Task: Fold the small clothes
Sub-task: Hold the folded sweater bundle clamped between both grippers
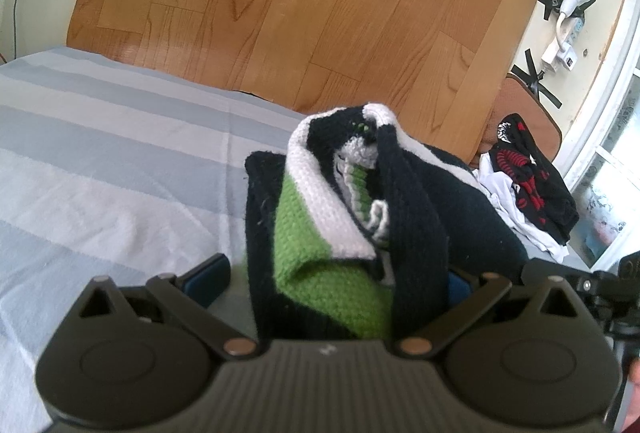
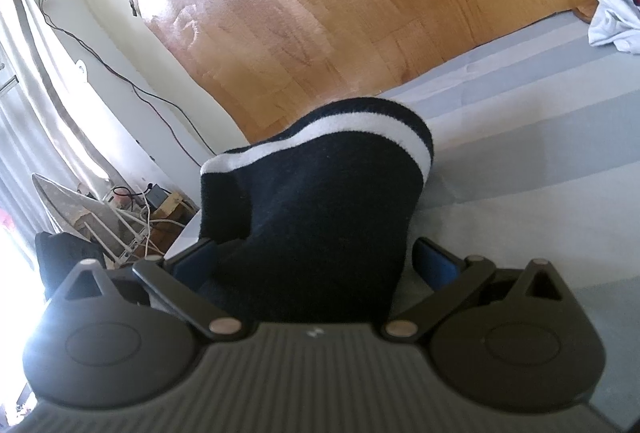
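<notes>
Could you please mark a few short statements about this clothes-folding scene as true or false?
1. The left hand-held gripper has navy, green and white knitted cloth between its fingers. True.
2. The bed sheet is plain red. False: it has grey and white stripes.
3. The right hand-held gripper has nothing between its fingers. False: dark navy cloth with a white band fills the gap.
4. A pile of black-red and white clothes lies near the wooden headboard. True.

The knitted garment (image 1: 320,217) is coarse, matt wool-like cloth in black, white and green. The bedsheet (image 1: 100,161) is soft striped woven cotton, slightly nubbly. The headboard (image 1: 300,5) is glossy wood-grain laminate. Both grippers look like matt black plastic with ribbed bodies and small metal pins.
</notes>
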